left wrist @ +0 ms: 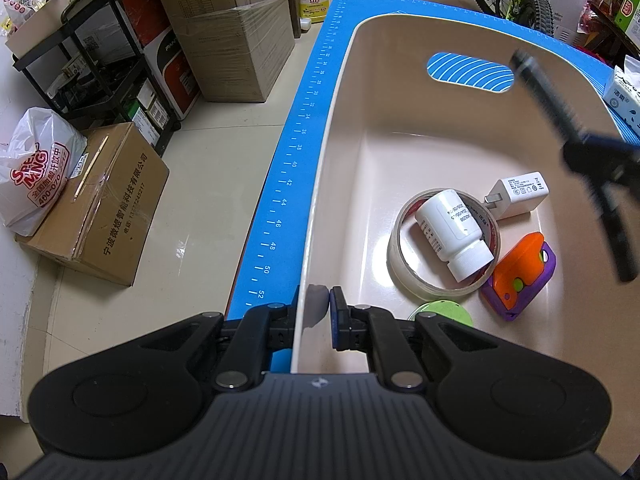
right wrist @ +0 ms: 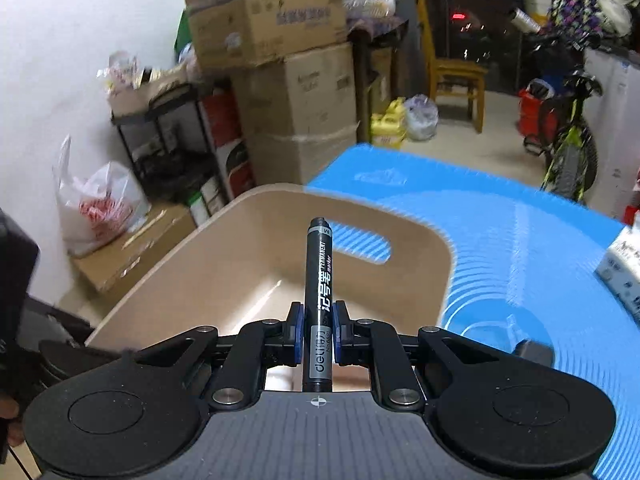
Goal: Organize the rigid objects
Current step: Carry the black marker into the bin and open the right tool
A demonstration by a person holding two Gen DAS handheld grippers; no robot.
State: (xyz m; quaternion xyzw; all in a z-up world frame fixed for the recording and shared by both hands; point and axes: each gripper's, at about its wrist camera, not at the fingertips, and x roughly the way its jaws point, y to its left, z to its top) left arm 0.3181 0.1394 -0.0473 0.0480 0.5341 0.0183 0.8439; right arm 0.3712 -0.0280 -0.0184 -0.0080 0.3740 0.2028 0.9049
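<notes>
A beige plastic bin [left wrist: 360, 80] sits on a blue mat [left wrist: 296, 152]. My left gripper [left wrist: 314, 312] is shut on the bin's near rim. Inside the bin lie a tape roll [left wrist: 400, 264], a white bottle [left wrist: 452, 228], a white charger [left wrist: 520, 194], an orange and purple toy [left wrist: 520, 272] and a green disc [left wrist: 444, 310]. My right gripper [right wrist: 317, 328] is shut on a black marker [right wrist: 319, 272] and holds it above the bin [right wrist: 224, 240]. The marker [left wrist: 540, 84] and the right gripper also show at the right of the left wrist view.
A tissue pack [left wrist: 624, 92] lies on the mat to the right of the bin. Cardboard boxes [left wrist: 104, 204], a black rack [left wrist: 92, 60], a plastic bag [left wrist: 36, 172] and a bicycle [right wrist: 568, 152] stand on the floor around the table.
</notes>
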